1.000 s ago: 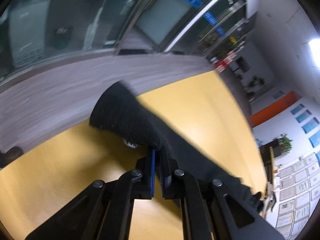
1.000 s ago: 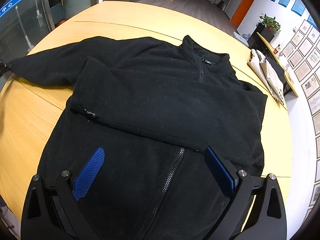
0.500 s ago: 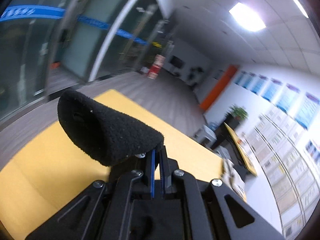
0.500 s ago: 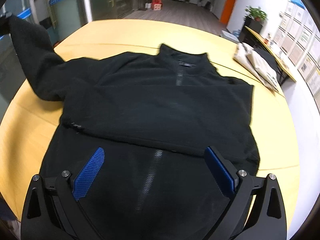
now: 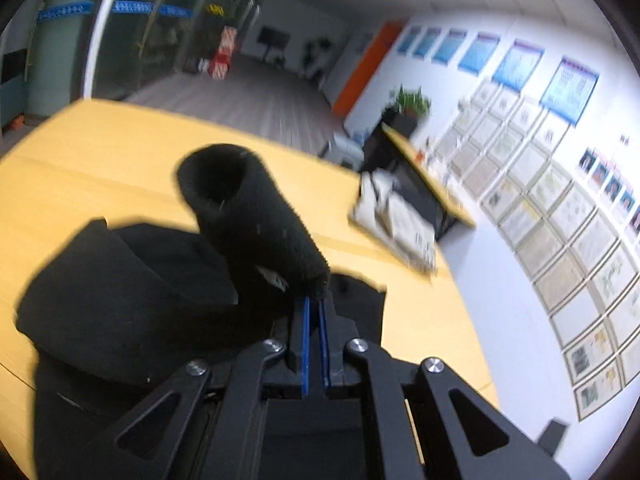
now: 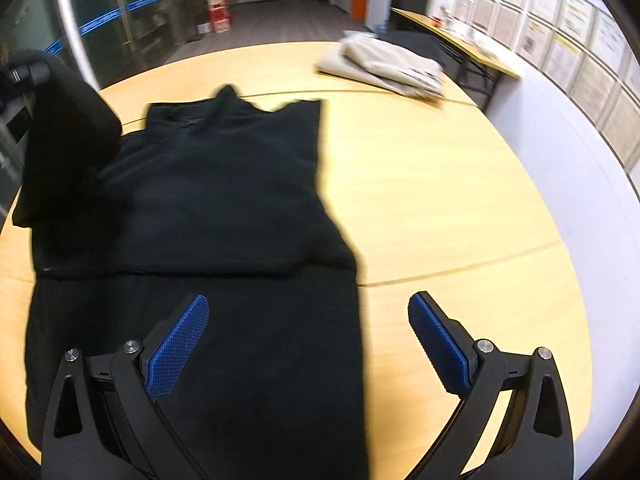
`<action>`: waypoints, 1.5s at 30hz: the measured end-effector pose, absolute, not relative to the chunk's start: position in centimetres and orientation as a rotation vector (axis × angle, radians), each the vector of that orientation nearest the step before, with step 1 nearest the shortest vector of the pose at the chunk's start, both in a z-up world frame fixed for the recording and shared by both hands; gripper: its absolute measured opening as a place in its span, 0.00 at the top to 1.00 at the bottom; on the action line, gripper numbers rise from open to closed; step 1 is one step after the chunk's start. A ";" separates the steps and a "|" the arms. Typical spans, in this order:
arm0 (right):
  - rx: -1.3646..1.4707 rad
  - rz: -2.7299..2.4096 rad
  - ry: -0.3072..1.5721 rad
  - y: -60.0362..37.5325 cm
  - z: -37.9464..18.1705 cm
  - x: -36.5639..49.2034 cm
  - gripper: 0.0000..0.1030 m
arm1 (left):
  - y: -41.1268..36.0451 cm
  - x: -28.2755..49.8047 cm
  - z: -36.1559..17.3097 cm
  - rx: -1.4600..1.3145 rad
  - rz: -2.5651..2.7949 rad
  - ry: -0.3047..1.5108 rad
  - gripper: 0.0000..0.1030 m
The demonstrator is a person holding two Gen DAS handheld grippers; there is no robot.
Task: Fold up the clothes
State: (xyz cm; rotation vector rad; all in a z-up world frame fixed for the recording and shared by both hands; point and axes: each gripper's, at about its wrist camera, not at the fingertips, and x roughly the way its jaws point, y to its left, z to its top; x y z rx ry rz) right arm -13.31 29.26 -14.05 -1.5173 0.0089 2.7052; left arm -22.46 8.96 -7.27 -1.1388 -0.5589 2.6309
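pinching fuzzy tubular sleeve [image 5: 256,216]: left tool [image 5: 315,312] | right tool [image 6: 308,336] spread over black fleece [image 6: 224,184]

Black fleece jacket [image 6: 224,184] – yellow wood-tone table [image 6: 440,200] – beige folded cloth [image 6: 384,66]; blue ridged pads [image 6: 178,346].

The black fleece jacket [image 6: 224,208] is cut off at the lower edge of the right wrist view, its hem unseen. The folded beige garment [image 5: 394,220] is smeared by blur. The wall posters [image 5: 560,184] are rendered too small for reading.
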 end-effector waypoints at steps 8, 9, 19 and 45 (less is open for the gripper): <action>-1.540 2.667 0.080 35.3 -16.0 -13.3 0.02 | 16.5 -21.9 -13.6 -1.282 2.575 -0.432 0.96; -1.541 2.679 0.089 35.4 -16.1 -13.4 0.02 | 16.8 -21.5 -13.9 -1.287 2.572 -0.417 0.96; -1.580 2.861 0.343 31.0 -17.0 -18.1 0.01 | 10.3 -15.7 -13.1 -1.274 2.624 -0.317 0.75; -1.658 2.738 0.528 21.2 -21.3 -23.1 0.06 | -11.1 -17.5 -23.6 -1.510 2.703 -0.418 0.74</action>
